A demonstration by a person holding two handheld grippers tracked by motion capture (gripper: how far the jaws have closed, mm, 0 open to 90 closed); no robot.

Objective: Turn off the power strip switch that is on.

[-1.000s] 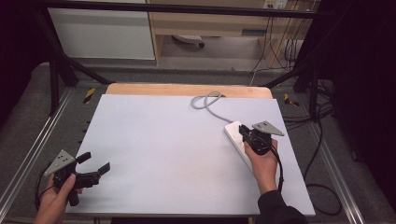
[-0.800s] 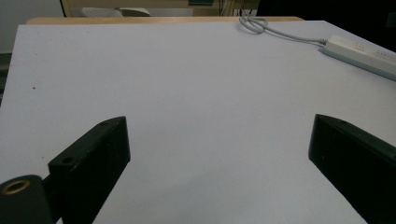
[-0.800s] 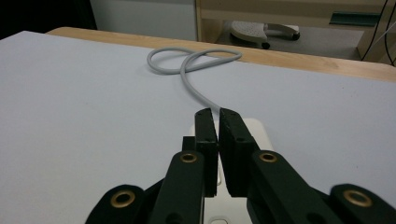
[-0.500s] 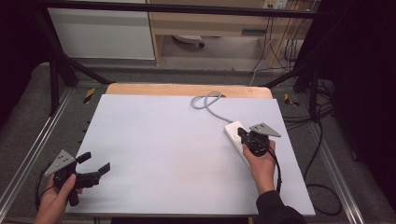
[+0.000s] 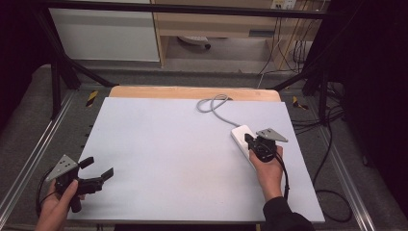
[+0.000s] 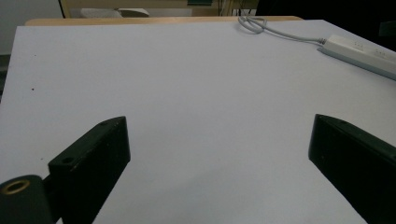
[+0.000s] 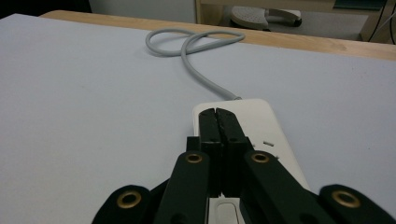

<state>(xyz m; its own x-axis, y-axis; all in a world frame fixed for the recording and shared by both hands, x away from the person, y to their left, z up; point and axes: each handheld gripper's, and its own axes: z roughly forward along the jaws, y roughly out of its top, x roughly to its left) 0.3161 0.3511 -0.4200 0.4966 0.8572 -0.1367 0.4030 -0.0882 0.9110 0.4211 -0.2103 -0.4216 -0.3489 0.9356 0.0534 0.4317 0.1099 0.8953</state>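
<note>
White power strip (image 5: 243, 139) lies flat on the right half of the table (image 5: 168, 159), long axis running diagonally toward the near right edge, its grey cord (image 5: 215, 107) leaving the far end and curling into a loose loop near the table's wooden back strip (image 5: 192, 92). Judged a rigid plastic shell, light to moderate in weight, smooth on top and likely to skid on the pale table cover if pushed off-centre; the cord is limp but springy and will drag or swing the body when lifted. Best hold would be across the narrow width at mid-length, on the two long side walls, not on the cord or the rocker switch (image 7: 228, 213). Right tongs (image 5: 251, 140) sit over the strip's far half with jaws pressed together, nothing between them; in the right gripper view the closed tips (image 7: 218, 122) lie along the strip's top face, probably touching it, though contact cannot be confirmed at this angle. Left tongs (image 5: 98, 171) hover at the near left corner, jaws wide apart, well away from the strip and holding nothing.
</note>
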